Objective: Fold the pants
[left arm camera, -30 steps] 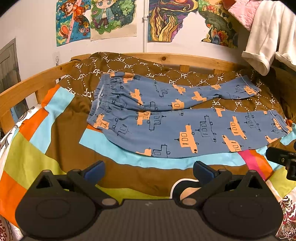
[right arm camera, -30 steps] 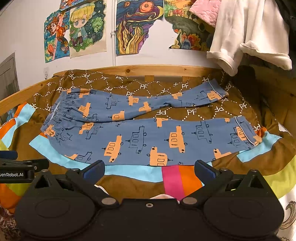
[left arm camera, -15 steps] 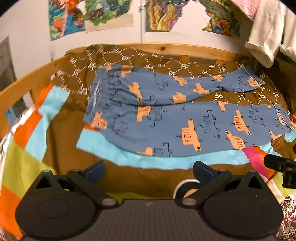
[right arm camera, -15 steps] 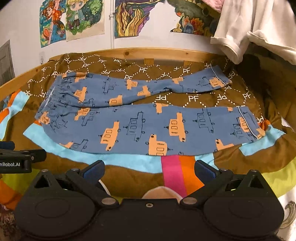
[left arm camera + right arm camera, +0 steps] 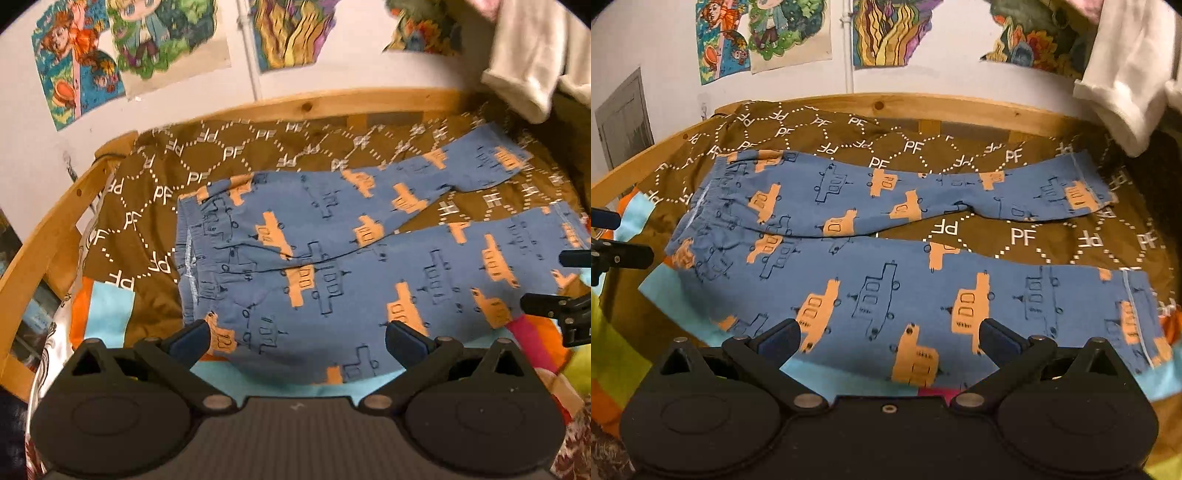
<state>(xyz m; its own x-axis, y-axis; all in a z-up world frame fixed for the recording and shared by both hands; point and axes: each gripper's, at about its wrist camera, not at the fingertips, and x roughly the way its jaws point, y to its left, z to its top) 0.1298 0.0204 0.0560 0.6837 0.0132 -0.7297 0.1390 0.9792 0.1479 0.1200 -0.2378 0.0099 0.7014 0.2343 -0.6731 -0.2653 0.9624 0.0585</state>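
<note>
Blue pants [image 5: 332, 258] with orange truck prints lie flat on the bed, waistband to the left, legs spread apart to the right. They also show in the right wrist view [image 5: 886, 266]. My left gripper [image 5: 297, 338] is open and empty, just above the near edge of the pants by the waistband corner. My right gripper [image 5: 888, 338] is open and empty, over the near edge of the lower leg. The right gripper's tips [image 5: 554, 306] show at the right edge of the left wrist view.
A brown "PF" patterned blanket [image 5: 912, 147] and a multicoloured cover [image 5: 107, 306] lie under the pants. A wooden bed rail [image 5: 960, 110] runs behind and on the left. White clothes [image 5: 1126, 74] hang at the upper right. Posters hang on the wall.
Both grippers have moved forward toward the pants, whose near edge now lies between the fingers. Both stayed open.
</note>
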